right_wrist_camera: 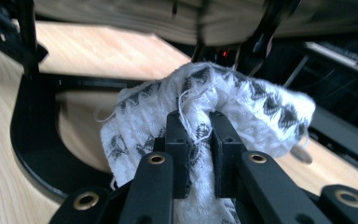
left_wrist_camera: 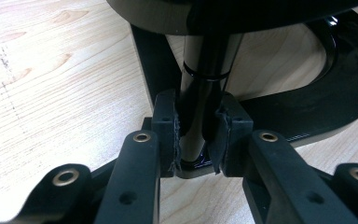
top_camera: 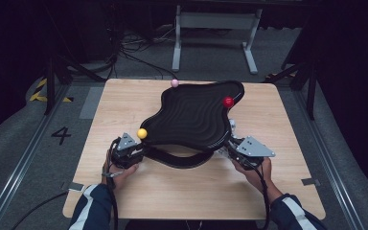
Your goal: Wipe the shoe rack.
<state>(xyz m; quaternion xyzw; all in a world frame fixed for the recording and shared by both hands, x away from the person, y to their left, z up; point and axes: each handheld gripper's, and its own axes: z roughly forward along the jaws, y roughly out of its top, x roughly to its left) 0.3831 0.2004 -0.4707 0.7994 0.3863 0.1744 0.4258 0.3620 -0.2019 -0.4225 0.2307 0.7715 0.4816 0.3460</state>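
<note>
The light wooden surface (top_camera: 124, 110) sits mid-frame on a grey floor (top_camera: 24, 143). A pink ball (top_camera: 175, 83) rests at the far edge of the surface, a yellow ball (top_camera: 142, 133) lies left of centre, and a red ball (top_camera: 228, 101) sits right of centre. At upper centre stands a white metal frame (top_camera: 215, 28), with dark cables (top_camera: 134, 52) to its left. A black number four (top_camera: 61, 135) marks the floor at left, with yellow-and-black tape (top_camera: 40, 91) above it.

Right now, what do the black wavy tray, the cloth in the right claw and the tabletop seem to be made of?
Black wavy tray: probably glossy moulded plastic, judging by its sheen.
Cloth: white knitted fabric with a dark pattern and loose threads.
Tabletop: pale wood or wood-look laminate, grain visible.
</note>
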